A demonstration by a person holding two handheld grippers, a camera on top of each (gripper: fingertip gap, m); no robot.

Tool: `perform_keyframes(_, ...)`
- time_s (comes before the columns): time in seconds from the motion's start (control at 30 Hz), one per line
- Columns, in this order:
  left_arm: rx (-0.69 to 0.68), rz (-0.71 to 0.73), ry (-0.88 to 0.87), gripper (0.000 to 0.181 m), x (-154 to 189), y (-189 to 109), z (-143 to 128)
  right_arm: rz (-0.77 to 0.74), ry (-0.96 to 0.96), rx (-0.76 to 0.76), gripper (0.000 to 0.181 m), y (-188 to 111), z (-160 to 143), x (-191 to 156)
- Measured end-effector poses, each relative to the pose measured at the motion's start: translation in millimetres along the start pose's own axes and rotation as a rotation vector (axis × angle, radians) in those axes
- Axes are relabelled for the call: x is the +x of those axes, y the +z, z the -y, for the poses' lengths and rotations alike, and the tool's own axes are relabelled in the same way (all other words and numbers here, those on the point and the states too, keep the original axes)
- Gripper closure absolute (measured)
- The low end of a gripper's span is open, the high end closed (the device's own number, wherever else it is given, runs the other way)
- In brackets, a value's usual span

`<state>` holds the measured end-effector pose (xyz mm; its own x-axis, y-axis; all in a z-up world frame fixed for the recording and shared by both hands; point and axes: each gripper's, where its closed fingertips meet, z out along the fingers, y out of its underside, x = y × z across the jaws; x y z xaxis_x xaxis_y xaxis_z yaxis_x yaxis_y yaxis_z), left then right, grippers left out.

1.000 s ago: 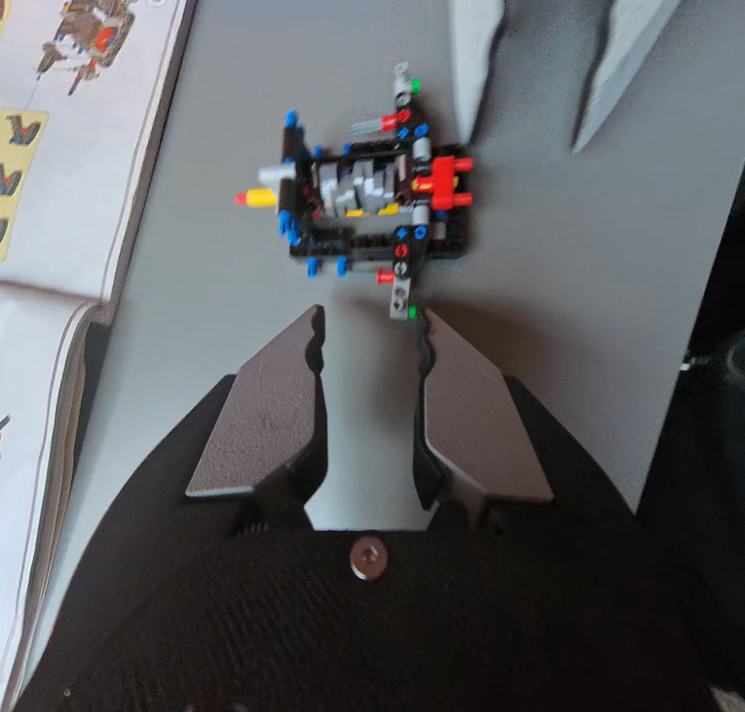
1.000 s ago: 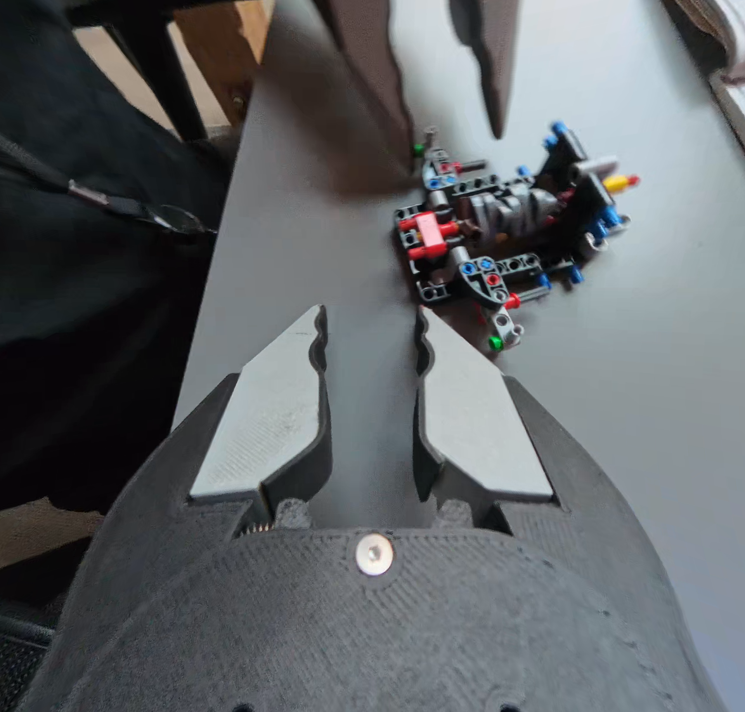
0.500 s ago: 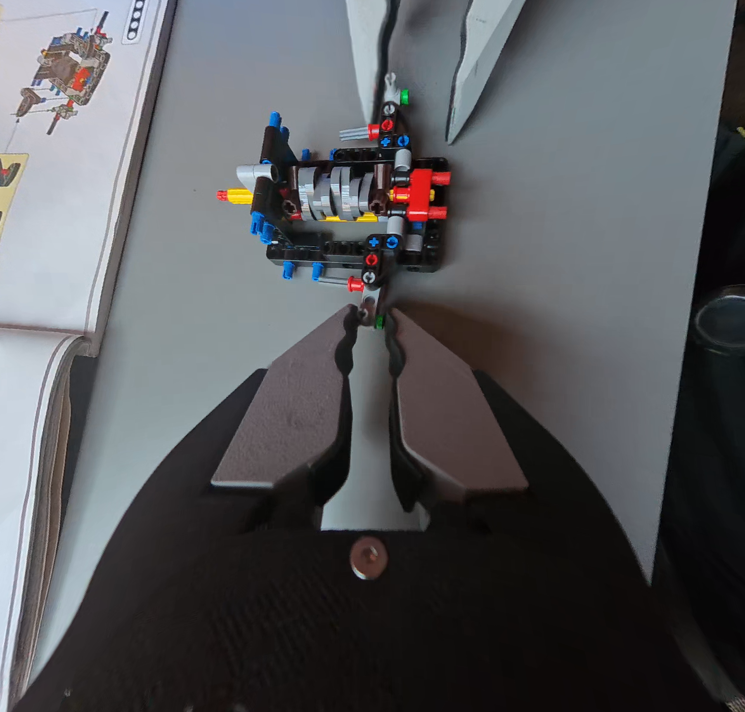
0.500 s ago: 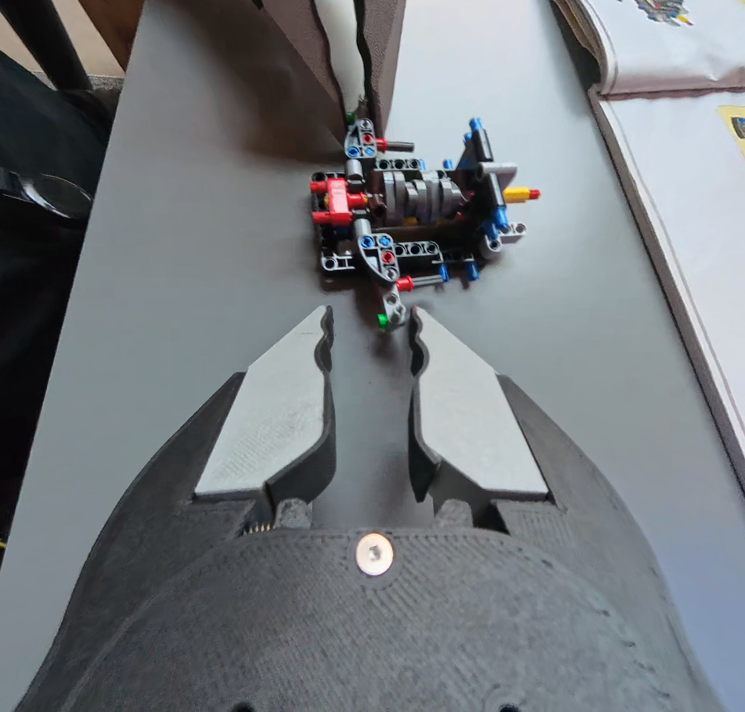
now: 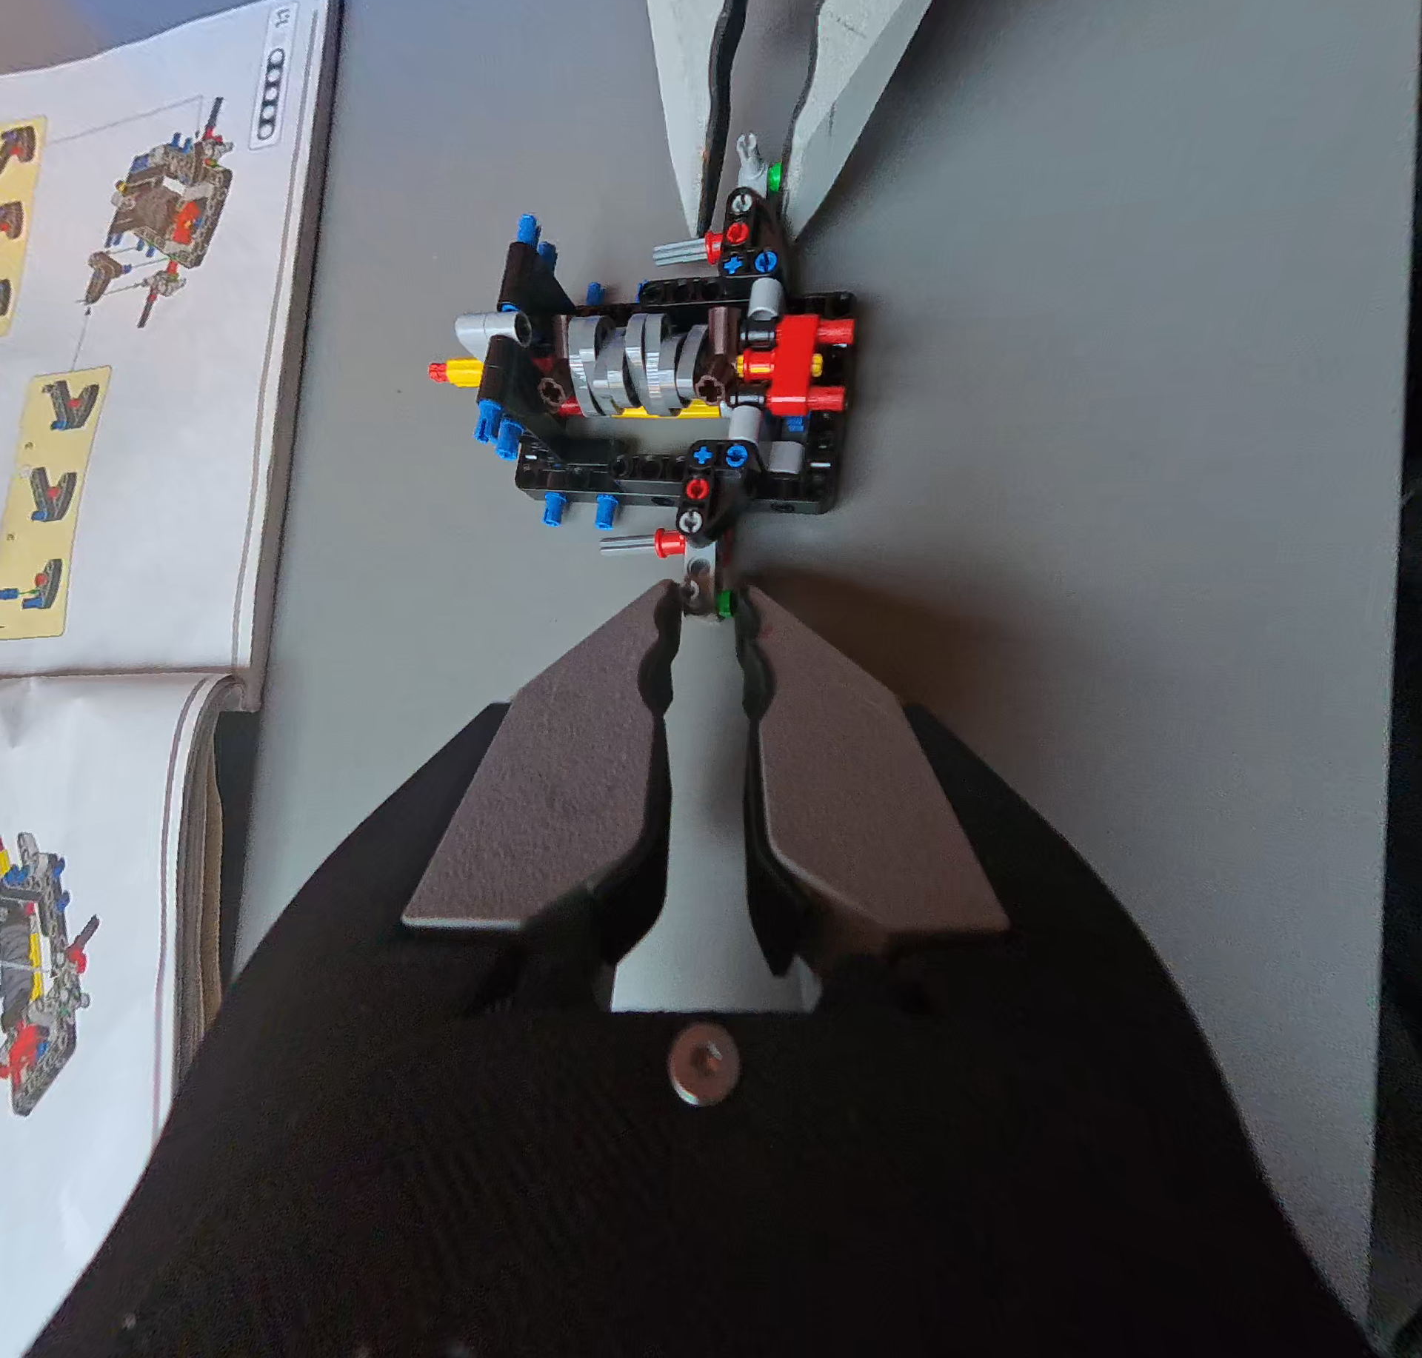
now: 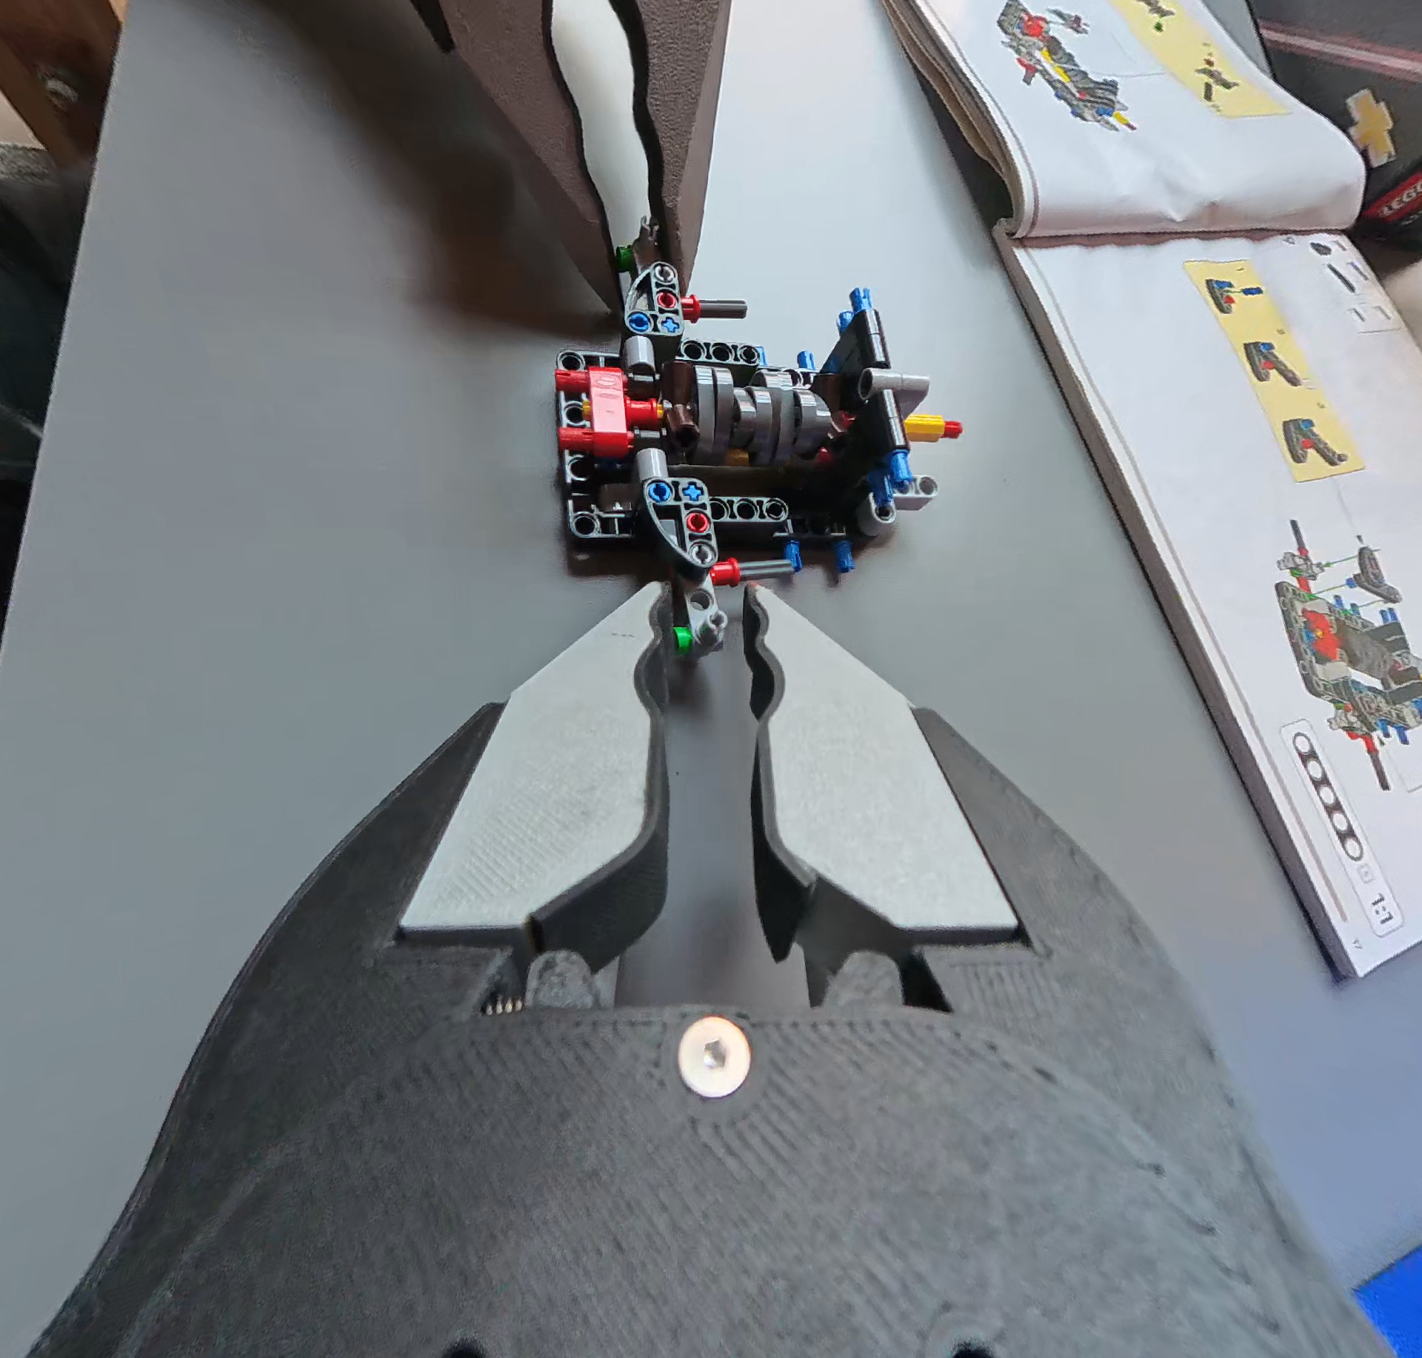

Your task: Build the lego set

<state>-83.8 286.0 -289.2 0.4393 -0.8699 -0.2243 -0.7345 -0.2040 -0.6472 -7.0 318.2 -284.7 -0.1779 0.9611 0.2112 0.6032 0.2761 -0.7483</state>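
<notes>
Two grips: my left gripper (image 5: pixel 706 604) and my right gripper (image 6: pixel 704 613) each straddle one small light-grey link with a green pin, at opposite ends of the model.
Model: half-built plastic brick assembly (image 5: pixel 662 390), black beam frame with grey gears and a red block, flat on the grey worktop (image 5: pixel 1077 629), midway between my grippers.
Left jaws: narrow, tips touching the near link (image 5: pixel 699 586); clamped or not, I cannot tell.
Right jaws: narrow, a gap shows beside the link (image 6: pixel 699 621).
Handling: light, rigid, likely to skid; those links probably swivel or pop off.
Better hold: the frame's long beams.
Nearby: open paper instruction booklet (image 6: pixel 1246 552).
</notes>
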Motion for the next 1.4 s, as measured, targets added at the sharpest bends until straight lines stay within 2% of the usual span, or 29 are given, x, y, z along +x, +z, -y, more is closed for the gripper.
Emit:
perform_keyframes(0.13, -0.010, 0.008, -0.029, 0.171, -4, -1, -3, 0.020, -0.029, 0.009, 0.171, -3, 0, -8)
perform_keyframes(0.23, -0.018, 0.032, -0.040, 0.170, -7, -6, -9, -0.045, -0.037, -0.004, 0.159, -8, -5, -2)
perform_keyframes(0.33, -0.007, 0.030, -0.027, 0.172, -7, -10, -13, -0.061, 0.029, 0.018, 0.157, -18, -9, 4)
perform_keyframes(0.47, 0.031, -0.032, -0.029, 0.163, -3, -7, -8, -0.033, 0.057, 0.095, 0.157, -28, -3, 1)
perform_keyframes(0.53, 0.042, -0.103, -0.044, 0.165, 4, -4, -3, -0.017, 0.041, 0.107, 0.156, -29, -1, -3)
perform_keyframes(0.6, 0.041, -0.104, -0.036, 0.165, 3, 0, 1, -0.005, 0.026, 0.093, 0.153, -27, -2, -6)
perform_keyframes(0.63, 0.037, -0.103, -0.017, 0.172, 2, 2, 2, 0.004, 0.018, 0.082, 0.153, -25, -3, -8)
perform_keyframes(0.8, 0.043, -0.135, 0.048, 0.172, 9, 3, 5, -0.015, 0.005, 0.083, 0.148, -23, -1, -9)
perform_keyframes(0.87, 0.053, -0.167, 0.048, 0.172, 14, -1, 2, -0.046, 0.024, 0.094, 0.141, -25, 0, -3)
perform_keyframes(0.97, 0.038, -0.113, 0.039, 0.172, 3, -9, -10, -0.064, 0.053, 0.121, 0.138, -29, 1, 3)
perform_keyframes(1.27, 0.000, 0.005, -0.056, 0.171, -16, -36, -46, -0.177, 0.098, 0.145, 0.140, -37, -3, 27)
perform_keyframes(1.33, -0.005, 0.014, -0.115, 0.172, -12, -39, -48, -0.209, 0.098, 0.134, 0.142, -38, -5, 31)
perform_keyframes(1.4, 0.010, -0.035, -0.118, 0.172, 6, -39, -43, -0.234, 0.097, 0.123, 0.143, -38, -7, 35)
